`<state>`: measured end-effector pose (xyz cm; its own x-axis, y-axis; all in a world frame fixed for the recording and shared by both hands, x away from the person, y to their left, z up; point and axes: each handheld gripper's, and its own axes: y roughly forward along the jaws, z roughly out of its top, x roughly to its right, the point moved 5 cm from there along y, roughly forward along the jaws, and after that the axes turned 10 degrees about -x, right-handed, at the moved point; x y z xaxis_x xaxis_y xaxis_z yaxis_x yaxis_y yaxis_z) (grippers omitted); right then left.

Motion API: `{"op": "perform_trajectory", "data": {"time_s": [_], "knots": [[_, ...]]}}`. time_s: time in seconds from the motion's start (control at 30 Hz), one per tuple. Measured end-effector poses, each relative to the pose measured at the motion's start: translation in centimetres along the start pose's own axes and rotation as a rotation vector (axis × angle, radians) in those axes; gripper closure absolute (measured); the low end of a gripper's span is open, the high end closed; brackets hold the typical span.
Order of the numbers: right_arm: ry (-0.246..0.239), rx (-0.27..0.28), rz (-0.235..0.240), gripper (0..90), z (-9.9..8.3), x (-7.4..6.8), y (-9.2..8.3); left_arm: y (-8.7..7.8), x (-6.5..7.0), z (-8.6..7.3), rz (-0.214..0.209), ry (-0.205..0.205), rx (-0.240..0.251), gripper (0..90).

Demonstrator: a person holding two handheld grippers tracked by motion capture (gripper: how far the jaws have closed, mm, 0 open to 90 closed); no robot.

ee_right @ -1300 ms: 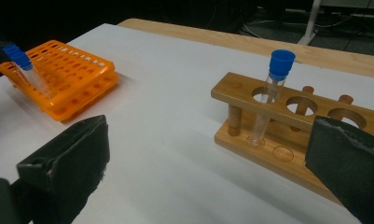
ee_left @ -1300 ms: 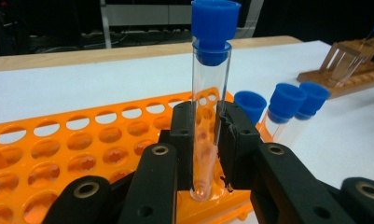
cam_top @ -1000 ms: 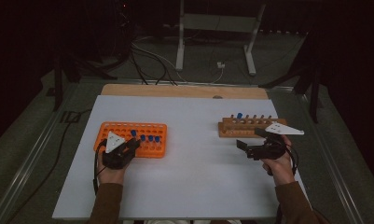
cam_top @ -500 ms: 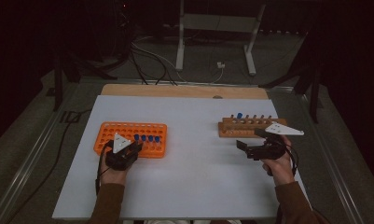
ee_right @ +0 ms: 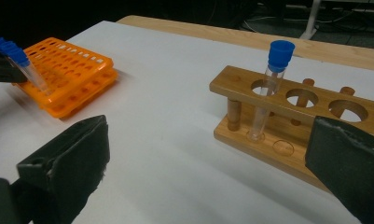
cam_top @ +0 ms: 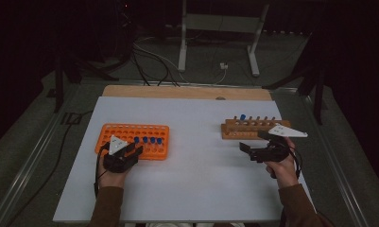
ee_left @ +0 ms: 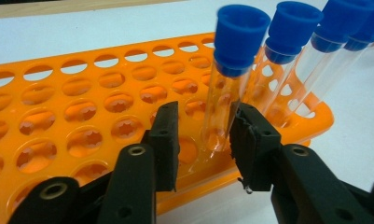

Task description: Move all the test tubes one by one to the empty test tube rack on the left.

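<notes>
Left claw (ee_left: 205,140) has just been opening around a blue-capped test tube (ee_left: 226,88) in the orange rack (ee_left: 58,135); right claw (ee_right: 208,163), at 3 o'clock on the desk (cam_top: 196,179), gapes empty.

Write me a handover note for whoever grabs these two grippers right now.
Left gripper: jaws have just been opening around a blue-capped tube standing in the orange rack; left pad clear of the glass.
Right gripper: open, empty, by the wooden rack.
Done: one capped tube stands in the wooden rack.
Left: four tubes in the orange rack's near row, probably bound for the wooden rack's free holes.
</notes>
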<state>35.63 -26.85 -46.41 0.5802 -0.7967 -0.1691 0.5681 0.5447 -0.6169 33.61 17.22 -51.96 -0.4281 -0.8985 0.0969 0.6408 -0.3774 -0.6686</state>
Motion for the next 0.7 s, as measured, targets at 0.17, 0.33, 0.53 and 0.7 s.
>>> {"op": "perform_trajectory", "data": {"time_s": [0.17,0.33,0.53,0.7], "knots": [[0.000,0.000,-0.002,0.0,0.1,-0.1,0.0,-1.2,-0.4,0.0,-0.048,-0.035,0.054,55.0],[-0.005,0.005,-0.011,0.0,0.4,0.1,-0.1,-2.3,-1.1,-0.1,-0.076,-0.068,0.109,49.5],[-0.001,0.012,-0.031,0.0,1.1,0.6,-0.1,-3.1,-1.5,0.2,-0.118,-0.084,0.160,40.3],[-0.017,0.008,-0.056,0.0,2.1,1.0,0.1,-3.4,-1.6,0.4,-0.095,-0.089,0.177,26.0]]}}
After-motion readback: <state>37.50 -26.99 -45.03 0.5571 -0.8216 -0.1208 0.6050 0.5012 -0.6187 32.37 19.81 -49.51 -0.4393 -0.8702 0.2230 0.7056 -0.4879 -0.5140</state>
